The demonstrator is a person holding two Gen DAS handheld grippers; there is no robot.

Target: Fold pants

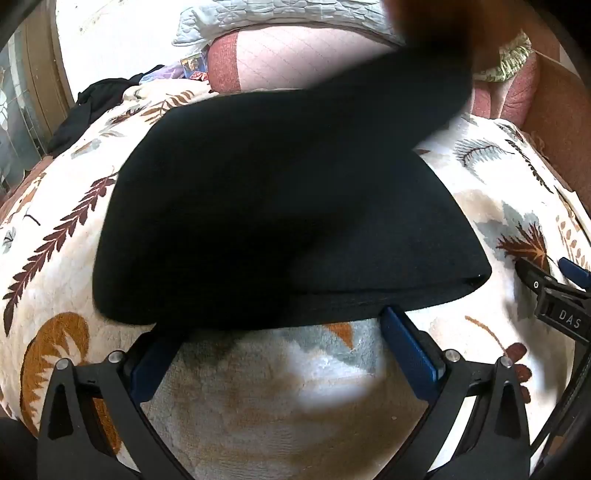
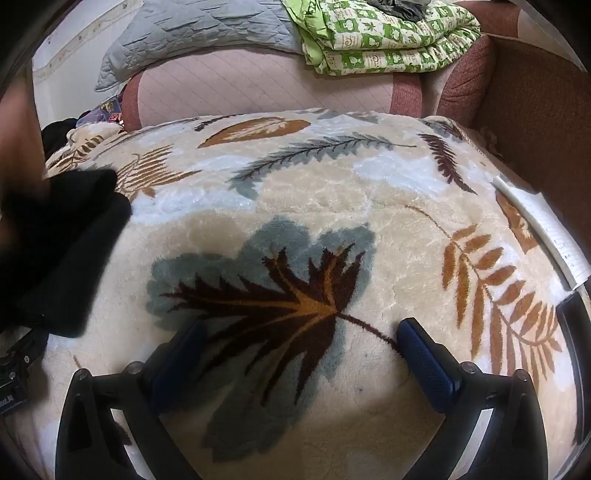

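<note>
The black pants (image 1: 280, 221) lie folded into a thick pad on a cream blanket with leaf prints (image 1: 55, 229). A blurred part of the black cloth rises toward the top right of the left wrist view. My left gripper (image 1: 280, 325) is open, its blue fingers at the pad's near edge; the left fingertip is hidden by the cloth. In the right wrist view the pants (image 2: 66, 251) show at the left edge. My right gripper (image 2: 301, 332) is open and empty over the blanket (image 2: 314, 206), to the right of the pants. The right gripper also shows in the left wrist view (image 1: 554, 284).
A pink sofa back (image 2: 258, 88) stands behind the blanket with a grey quilt (image 2: 192, 33) and a green patterned cover (image 2: 384, 37) on it. Another black garment (image 1: 96, 103) lies at the far left. A white notepad (image 2: 543, 229) lies at the blanket's right edge.
</note>
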